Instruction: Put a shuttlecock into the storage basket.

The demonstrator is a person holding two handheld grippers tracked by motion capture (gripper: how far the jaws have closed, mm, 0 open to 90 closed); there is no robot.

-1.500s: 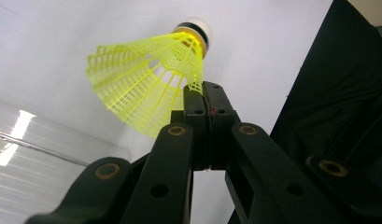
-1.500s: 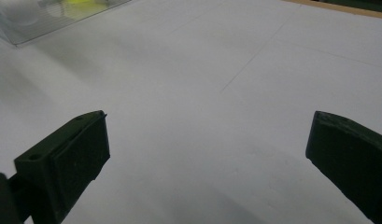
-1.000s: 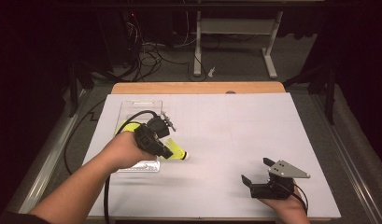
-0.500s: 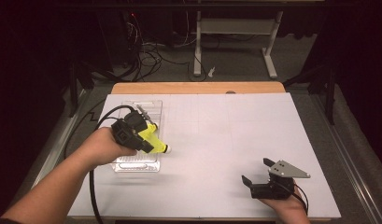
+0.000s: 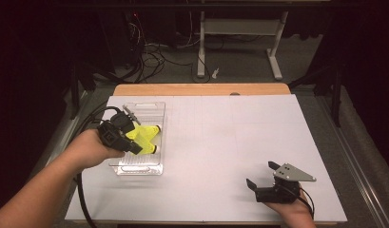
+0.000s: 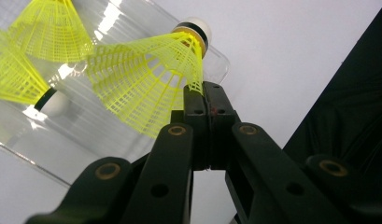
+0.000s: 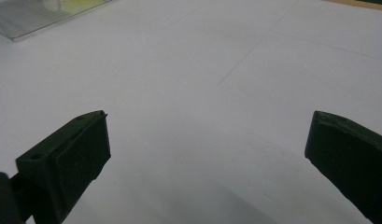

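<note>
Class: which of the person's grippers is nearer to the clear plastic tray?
Left. The left gripper hangs over the clear tray, clamping a yellow shuttlecock. The right gripper sits open far across the table.

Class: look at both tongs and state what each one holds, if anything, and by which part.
The left tongs pinch a yellow shuttlecock by its skirt edge. The right tongs are open, holding nothing.

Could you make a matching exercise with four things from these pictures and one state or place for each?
1. left gripper
2. right gripper
3. yellow plastic mesh shuttlecock
4. clear plastic rectangular tray

a. jaws wide apart, nothing between them
b. lies on the white table, left side
c. pinched at its skirt edge
d. jaws closed on yellow mesh

Pairs: 1-d, 2-a, 3-c, 4-b
</note>
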